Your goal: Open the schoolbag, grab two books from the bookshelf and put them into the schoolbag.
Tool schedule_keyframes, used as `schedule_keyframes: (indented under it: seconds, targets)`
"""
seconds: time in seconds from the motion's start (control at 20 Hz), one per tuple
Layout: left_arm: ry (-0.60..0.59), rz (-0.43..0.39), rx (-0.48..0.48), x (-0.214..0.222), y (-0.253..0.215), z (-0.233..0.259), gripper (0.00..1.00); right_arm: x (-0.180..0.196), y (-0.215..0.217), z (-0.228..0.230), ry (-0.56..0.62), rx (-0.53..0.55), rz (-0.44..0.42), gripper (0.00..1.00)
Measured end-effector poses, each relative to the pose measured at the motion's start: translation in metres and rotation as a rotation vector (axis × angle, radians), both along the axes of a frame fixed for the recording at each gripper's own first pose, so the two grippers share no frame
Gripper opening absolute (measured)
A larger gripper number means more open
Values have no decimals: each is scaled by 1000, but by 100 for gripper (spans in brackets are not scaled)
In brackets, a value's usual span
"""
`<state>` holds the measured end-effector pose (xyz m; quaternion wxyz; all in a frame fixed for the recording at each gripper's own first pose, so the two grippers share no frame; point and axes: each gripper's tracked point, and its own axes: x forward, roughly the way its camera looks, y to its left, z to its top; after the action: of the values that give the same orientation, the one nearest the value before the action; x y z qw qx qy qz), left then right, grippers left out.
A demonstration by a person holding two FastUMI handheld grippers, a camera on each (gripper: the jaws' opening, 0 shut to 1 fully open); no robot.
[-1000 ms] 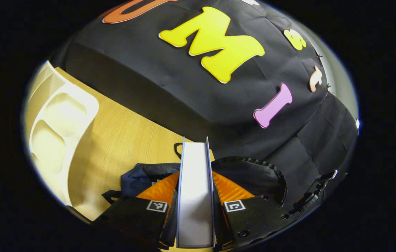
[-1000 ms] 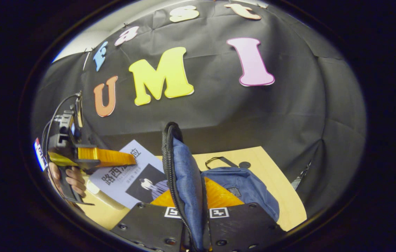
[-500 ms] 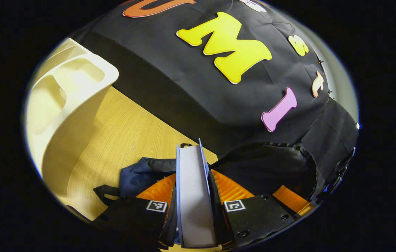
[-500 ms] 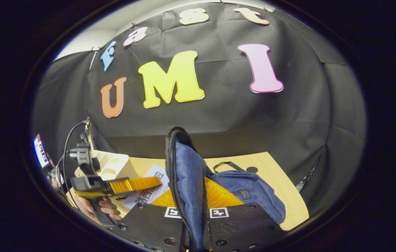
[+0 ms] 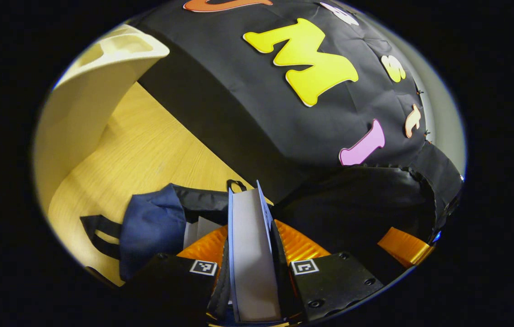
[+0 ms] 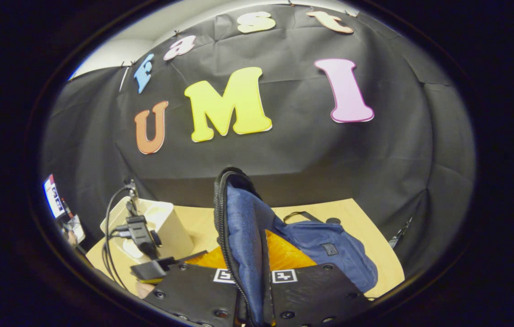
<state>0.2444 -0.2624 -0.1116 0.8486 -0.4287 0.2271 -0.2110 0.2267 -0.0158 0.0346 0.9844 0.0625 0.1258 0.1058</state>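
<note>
Grippers holding book and bag flap

Left gripper (image 5: 253,272) is clamped on a book (image 5: 250,254), fore-edge up, long axis running away from the camera; its cover text is hidden. Below it lies the blue bag (image 5: 152,227) on the table (image 5: 147,159). Right gripper (image 6: 252,281) pinches the upright flap (image 6: 241,236). A bag label (image 6: 329,249) is illegible.

Dim booth, warm overhead light, sharp focus, strong fisheye edge distortion.

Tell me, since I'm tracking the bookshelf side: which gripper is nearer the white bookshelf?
Left. The left gripper, shut on a book, sits just in front of the bookshelf; the right gripper holds the schoolbag flap farther off.
</note>
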Motion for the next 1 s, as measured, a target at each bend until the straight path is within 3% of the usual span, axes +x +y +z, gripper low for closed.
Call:
schedule_keyframes:
  seconds: [0.3,0.5,0.6,0.65,0.7,0.75,0.8,1.0]
  targets:
    - [21,-5,-102,2,-41,-26,45,1,9,-6,5,-12,14,9]
    - [-10,19,22,4,-37,-28,48,4,2,-3,2,35,9,9]
    - [-15,26,179,5,-26,-40,59,4,-2,-5,4,44,6,9]
    - [-31,6,198,3,-28,-38,80,4,-4,-6,4,47,4,9]
    - [-42,-14,213,0,-29,-33,72,3,-6,-6,3,49,0,9]
    - [-60,-10,246,-1,-24,-29,86,4,-9,-7,2,46,-10,9]
    - [-79,3,289,1,-16,-29,90,6,-12,-9,3,40,-23,9]
    - [-107,32,332,2,13,-16,98,6,-20,-14,15,49,-50,9]
